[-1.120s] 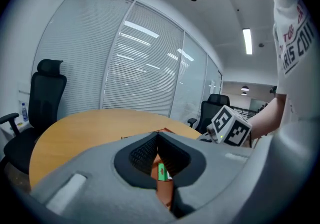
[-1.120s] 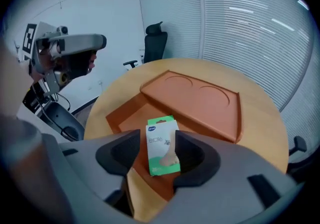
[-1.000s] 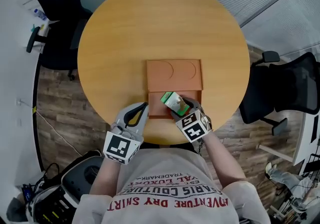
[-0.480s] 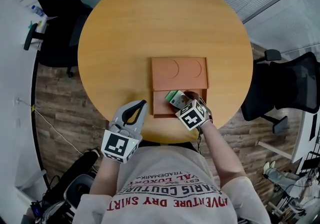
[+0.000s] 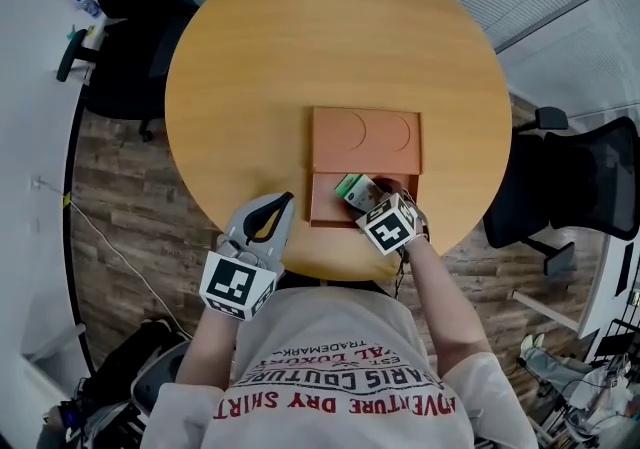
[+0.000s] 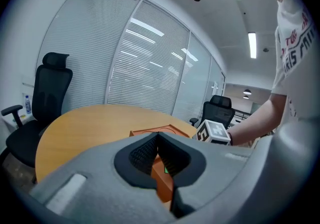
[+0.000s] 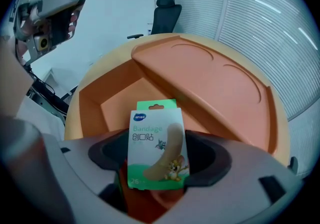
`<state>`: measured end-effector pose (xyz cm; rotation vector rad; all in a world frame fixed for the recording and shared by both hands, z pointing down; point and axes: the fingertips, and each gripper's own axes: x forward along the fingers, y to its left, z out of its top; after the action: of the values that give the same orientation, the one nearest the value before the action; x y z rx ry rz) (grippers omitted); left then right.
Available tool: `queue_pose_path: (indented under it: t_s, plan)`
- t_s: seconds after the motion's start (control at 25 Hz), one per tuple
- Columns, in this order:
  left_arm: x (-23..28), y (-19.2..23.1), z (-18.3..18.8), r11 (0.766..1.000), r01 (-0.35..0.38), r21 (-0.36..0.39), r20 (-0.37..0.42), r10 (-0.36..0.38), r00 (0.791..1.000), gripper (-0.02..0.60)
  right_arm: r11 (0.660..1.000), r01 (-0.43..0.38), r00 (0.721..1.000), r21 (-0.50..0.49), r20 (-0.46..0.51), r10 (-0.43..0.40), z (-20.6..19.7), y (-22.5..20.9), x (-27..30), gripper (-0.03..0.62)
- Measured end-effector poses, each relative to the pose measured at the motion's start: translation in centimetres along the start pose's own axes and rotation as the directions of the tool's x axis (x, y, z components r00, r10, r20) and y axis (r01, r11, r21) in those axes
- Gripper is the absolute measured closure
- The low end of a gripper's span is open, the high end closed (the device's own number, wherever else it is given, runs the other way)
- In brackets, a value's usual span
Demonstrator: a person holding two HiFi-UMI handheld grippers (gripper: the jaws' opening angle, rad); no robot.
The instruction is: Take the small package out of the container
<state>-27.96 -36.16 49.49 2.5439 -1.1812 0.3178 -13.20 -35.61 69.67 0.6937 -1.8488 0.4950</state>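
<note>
Round tan wooden table [image 5: 300, 57]. Orange rectangular container [image 5: 365, 132], near compartment uncovered. Left gripper [image 5: 284, 200]: jaws together, empty, just beside the container. Right gripper [image 5: 366, 193]: jaws wide, just been opening. Small green-and-white bandage package [image 7: 156, 140] stands upright between them, over the uncovered compartment.

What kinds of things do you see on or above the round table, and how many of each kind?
Orange container: 1
Bandage package: 1
Grippers: 2 (left gripper, right gripper)
Total: 4
</note>
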Motion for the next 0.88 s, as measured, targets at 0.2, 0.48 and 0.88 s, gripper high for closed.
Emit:
queue_pose_path:
  t_s: [0.2,0.48,0.88]
  plan:
    - [-1.1,-1.6,1.1,0.999,-0.025,-0.024,0.031,0.025,0.999,0.571,0.996,-0.060,0.998,-0.067,-0.038,0.058,-0.1,0.2,-0.7,0.238]
    - [-2.7,-3.0,1.4,0.995,-0.098,-0.035,0.037,0.099,0.994,0.569,0.968,-0.099,0.995,-0.231,-0.040,0.092,-0.1,0.9,-3.1,0.238]
    - [-3.6,-3.7,3.1,0.987,-0.160,-0.017,0.073,0.160,0.984,0.569,0.970,-0.076,0.992,-0.230,0.077,0.095,2.1,1.0,-7.3,0.237]
